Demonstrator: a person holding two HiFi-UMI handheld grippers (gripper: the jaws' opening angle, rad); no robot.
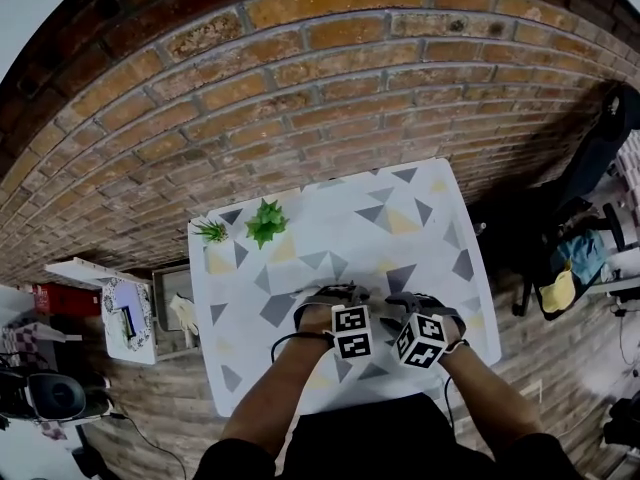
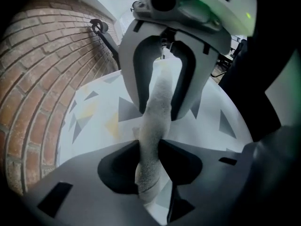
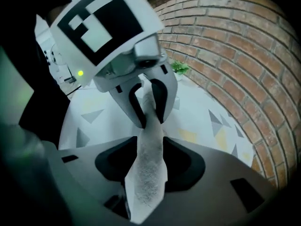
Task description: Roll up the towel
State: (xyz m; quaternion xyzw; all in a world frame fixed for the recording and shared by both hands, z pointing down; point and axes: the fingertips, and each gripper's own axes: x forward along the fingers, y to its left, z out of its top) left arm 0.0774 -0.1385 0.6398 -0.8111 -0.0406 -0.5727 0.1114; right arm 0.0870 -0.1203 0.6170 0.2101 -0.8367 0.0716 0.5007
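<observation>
Plants (image 1: 266,222) stand at the table's (image 1: 420,238) far left corner. Near its near edge, the left gripper's (image 2: 150,161) jaws are clamped on one end of the bunched towel (image 2: 157,112). It stretches across to the right gripper (image 3: 148,159), whose jaws are clamped on the other end.

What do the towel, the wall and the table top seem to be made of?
The towel looks like soft terry cloth: fuzzy grey nap. The wall is rough matte brick with mortar lines. The table top is smooth, white, printed with triangles; perhaps laminate, unclear.
</observation>
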